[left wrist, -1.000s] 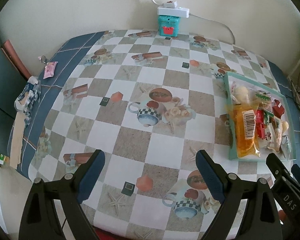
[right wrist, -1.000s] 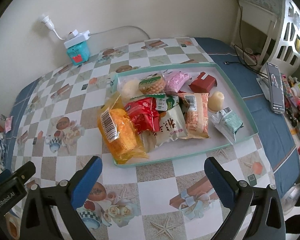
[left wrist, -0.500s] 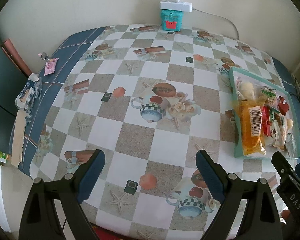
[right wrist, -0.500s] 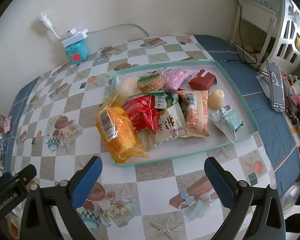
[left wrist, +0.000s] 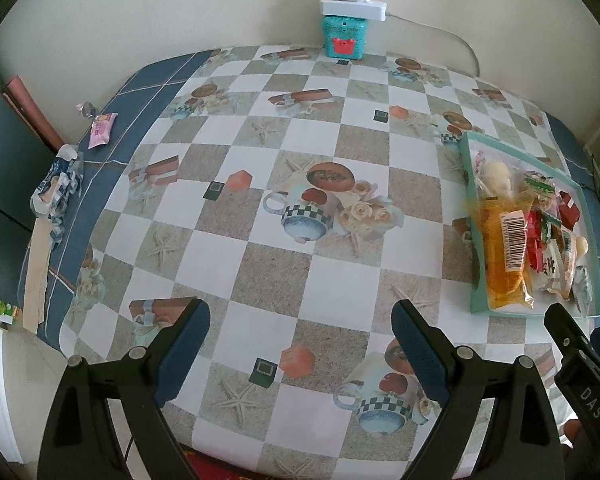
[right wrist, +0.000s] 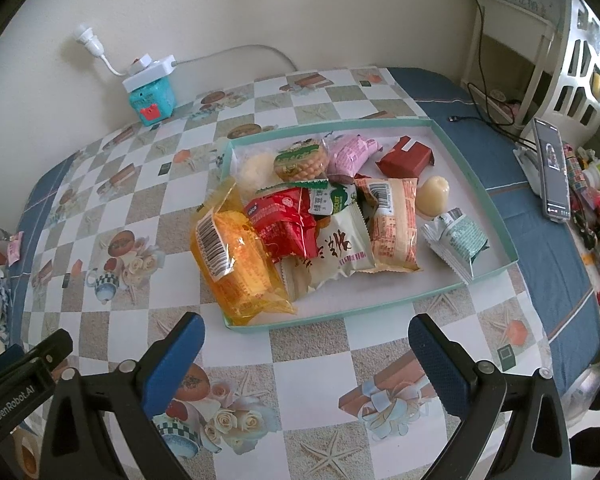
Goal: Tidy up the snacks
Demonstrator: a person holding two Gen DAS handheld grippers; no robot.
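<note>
A teal-rimmed tray [right wrist: 476, 160] on the checked tablecloth holds several wrapped snacks: an orange packet [right wrist: 236, 260], a red packet [right wrist: 284, 220], a cream packet [right wrist: 340, 248], a pink packet [right wrist: 352, 152] and a dark red box [right wrist: 408, 156]. The tray also shows at the right in the left wrist view [left wrist: 476, 308]. My right gripper [right wrist: 306, 352] is open and empty, just in front of the tray. My left gripper [left wrist: 300, 336] is open and empty over bare tablecloth, left of the tray. A pink snack [left wrist: 102, 130] lies at the table's far left edge.
A teal box with a white power strip [right wrist: 152, 96] stands against the back wall. A phone [right wrist: 552, 168] and small clutter lie at the right of the table. A crumpled blue-white wrapper [left wrist: 56, 188] lies on the left edge.
Both grippers have pulled back a little and tilted, so the table's far end and the wall show lower in both views. Both stay open. Nothing on the table moved.
</note>
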